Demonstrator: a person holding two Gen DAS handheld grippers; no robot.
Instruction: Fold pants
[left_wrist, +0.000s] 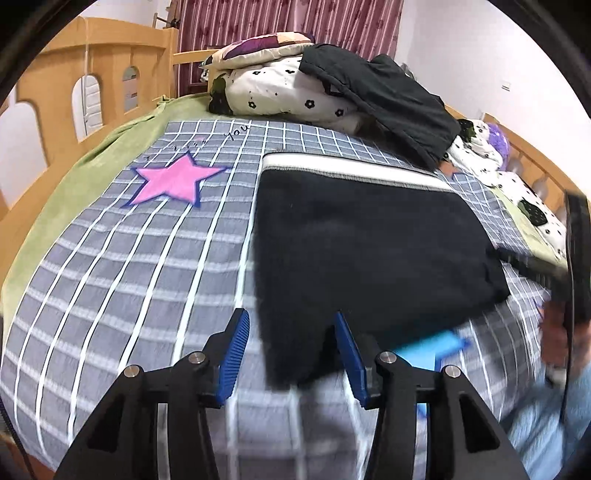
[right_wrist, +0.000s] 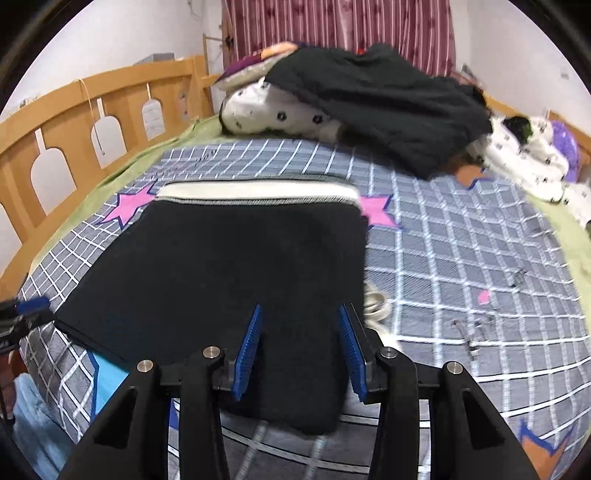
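both the left gripper (left_wrist: 291, 354) and right gripper (right_wrist: 301, 349) gape wide and empty over the near hem of the black pants (left_wrist: 369, 251), which lie flat just ahead on the checked bedspread (left_wrist: 129, 277), probably soft, limp, light, best pinched at hem corners.

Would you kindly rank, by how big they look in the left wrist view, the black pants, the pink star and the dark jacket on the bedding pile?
Largest to smallest:
1. Black pants, though nearest the camera.
2. Dark jacket, farther away, so true size is uncertain.
3. Pink star.
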